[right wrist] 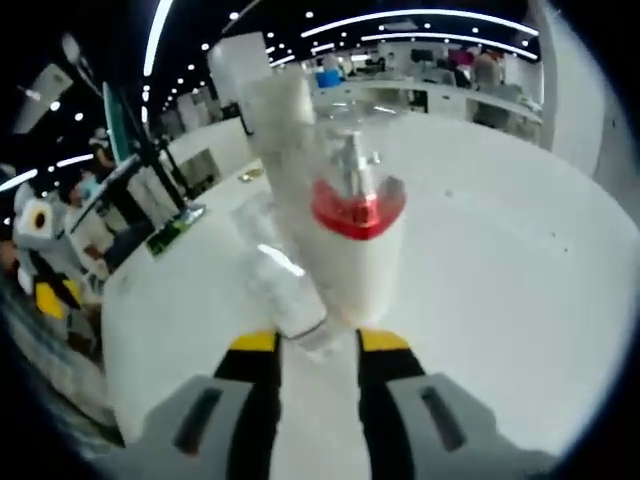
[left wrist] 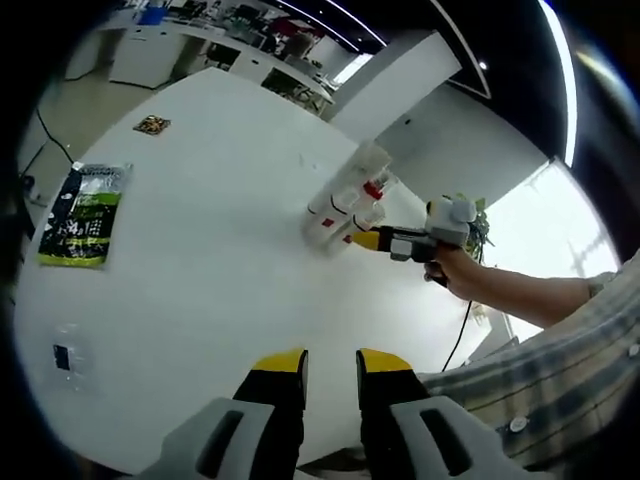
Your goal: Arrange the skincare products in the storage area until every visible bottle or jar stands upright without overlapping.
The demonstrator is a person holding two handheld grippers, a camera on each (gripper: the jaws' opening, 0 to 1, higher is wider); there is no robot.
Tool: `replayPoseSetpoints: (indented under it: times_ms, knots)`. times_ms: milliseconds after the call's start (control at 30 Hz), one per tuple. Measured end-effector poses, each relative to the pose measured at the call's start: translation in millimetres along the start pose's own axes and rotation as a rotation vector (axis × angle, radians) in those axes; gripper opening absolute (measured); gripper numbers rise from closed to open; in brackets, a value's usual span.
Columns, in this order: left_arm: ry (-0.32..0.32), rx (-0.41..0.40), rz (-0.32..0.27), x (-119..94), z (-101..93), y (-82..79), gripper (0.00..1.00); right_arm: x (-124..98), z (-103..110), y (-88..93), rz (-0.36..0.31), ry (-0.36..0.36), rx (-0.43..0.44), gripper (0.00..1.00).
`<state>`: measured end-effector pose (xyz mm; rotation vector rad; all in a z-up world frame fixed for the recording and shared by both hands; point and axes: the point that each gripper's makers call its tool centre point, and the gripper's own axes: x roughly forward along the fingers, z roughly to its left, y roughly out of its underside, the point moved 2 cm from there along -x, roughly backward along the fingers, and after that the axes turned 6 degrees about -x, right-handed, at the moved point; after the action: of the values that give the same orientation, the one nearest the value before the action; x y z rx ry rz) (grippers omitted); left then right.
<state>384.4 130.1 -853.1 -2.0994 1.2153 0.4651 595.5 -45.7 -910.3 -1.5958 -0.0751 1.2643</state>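
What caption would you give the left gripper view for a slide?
A person's right gripper reaches the clear organizer of skincare bottles on a white table; left gripper waits open.

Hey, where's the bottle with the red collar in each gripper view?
Left gripper view: red-collared bottle right of centre, among the clear organizer's bottles, just beyond the right tongs.
Right gripper view: centre, close up, just above the right tongs.
Shared landmark: the white table.
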Motion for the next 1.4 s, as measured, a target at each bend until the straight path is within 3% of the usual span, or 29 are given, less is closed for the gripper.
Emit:
replayPoseSetpoints:
  times_ms: [933,1100,1167,1400]
  knots:
    - [-0.025,-0.012,-0.023,-13.1,15.7,3.5,0.19,-4.4,-13.5,-0.5,-0.003,0.060,0.019,0.27]
    - [-0.057,-0.030,-0.041,-16.5,31.4,0.1,0.22,-9.4,-0.9,9.7,-0.032,0.058,0.103,0.27]
    - [-0.067,-0.037,-0.049,-17.2,37.8,-2.9,0.23,-13.8,8.7,11.6,-0.079,0.041,0.142,0.31]
    - [-0.110,-0.015,-0.060,-16.2,55.6,-18.6,0.25,-30.6,29.5,28.8,-0.125,0.035,0.253,0.41]
